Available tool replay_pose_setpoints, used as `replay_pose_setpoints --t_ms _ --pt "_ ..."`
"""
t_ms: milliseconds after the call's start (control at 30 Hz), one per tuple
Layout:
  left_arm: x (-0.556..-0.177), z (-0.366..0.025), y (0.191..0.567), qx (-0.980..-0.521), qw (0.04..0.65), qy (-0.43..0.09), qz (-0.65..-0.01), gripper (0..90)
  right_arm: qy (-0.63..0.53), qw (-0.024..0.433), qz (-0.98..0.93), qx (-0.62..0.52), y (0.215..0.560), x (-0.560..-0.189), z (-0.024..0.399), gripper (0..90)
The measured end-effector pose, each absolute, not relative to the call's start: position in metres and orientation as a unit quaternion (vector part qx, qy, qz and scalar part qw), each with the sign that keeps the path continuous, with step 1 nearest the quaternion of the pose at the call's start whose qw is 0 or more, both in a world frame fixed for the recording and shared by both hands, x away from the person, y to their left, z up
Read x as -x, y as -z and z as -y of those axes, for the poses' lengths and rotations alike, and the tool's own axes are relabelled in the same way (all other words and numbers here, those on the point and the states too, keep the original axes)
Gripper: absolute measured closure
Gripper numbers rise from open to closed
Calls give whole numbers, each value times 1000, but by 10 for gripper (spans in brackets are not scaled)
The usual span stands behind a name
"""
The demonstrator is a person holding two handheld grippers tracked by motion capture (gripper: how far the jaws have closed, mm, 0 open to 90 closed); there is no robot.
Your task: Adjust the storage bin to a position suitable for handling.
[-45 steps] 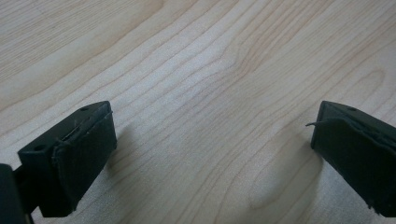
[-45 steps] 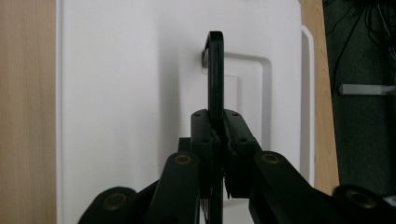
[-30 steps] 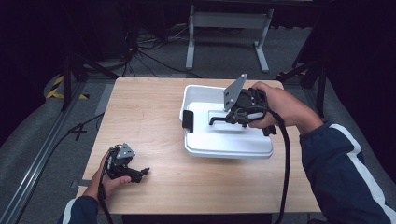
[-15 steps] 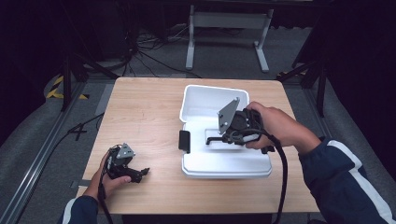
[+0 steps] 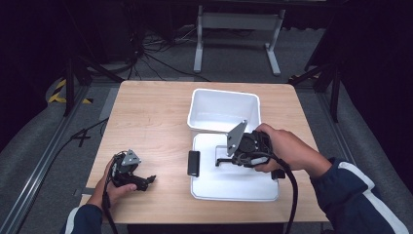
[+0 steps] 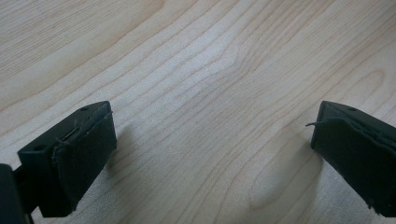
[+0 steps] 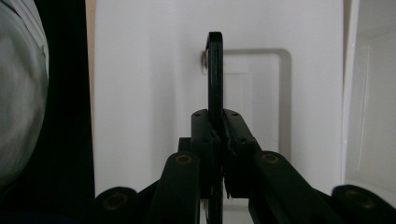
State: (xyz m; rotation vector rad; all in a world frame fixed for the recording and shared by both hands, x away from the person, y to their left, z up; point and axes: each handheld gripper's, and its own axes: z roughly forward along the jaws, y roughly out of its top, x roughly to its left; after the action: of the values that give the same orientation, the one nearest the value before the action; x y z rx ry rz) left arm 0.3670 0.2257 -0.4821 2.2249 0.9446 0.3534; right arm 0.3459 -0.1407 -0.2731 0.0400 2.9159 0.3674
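Observation:
A white bin (image 5: pixel 201 105) stands open at the middle back of the wooden table (image 5: pixel 146 117). Its white lid (image 5: pixel 234 187) lies flat in front of it, with a black clip (image 5: pixel 194 163) at its left edge. My right gripper (image 5: pixel 224 161) is over the lid and shut on the lid's thin black handle (image 7: pixel 215 65), which stands edge-on between the jaws (image 7: pixel 215 122). My left gripper (image 5: pixel 144 181) rests low at the table's front left. It is open, with bare wood between its pads (image 6: pixel 84 151).
The table's front edge runs just under the lid and my left hand (image 5: pixel 114 190). Off the table lie a dark floor, cables (image 5: pixel 146 53) and a grey stand (image 5: pixel 236 22) behind.
The lid has come off the bin and moved toward the front edge with my right gripper holding its handle; the bin now stands open. The left gripper has stayed put.

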Motion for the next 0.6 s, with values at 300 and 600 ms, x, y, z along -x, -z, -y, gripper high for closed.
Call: replay_pose_setpoints --t_ms 300,600 --pt "-367 -226 482 -856 342 -136 -363 5 -121 86 -989 -12 295 -338 141 846" --pt "-367 -226 482 -856 343 -136 -363 5 -104 72 -992 -11 328 -343 138 878"
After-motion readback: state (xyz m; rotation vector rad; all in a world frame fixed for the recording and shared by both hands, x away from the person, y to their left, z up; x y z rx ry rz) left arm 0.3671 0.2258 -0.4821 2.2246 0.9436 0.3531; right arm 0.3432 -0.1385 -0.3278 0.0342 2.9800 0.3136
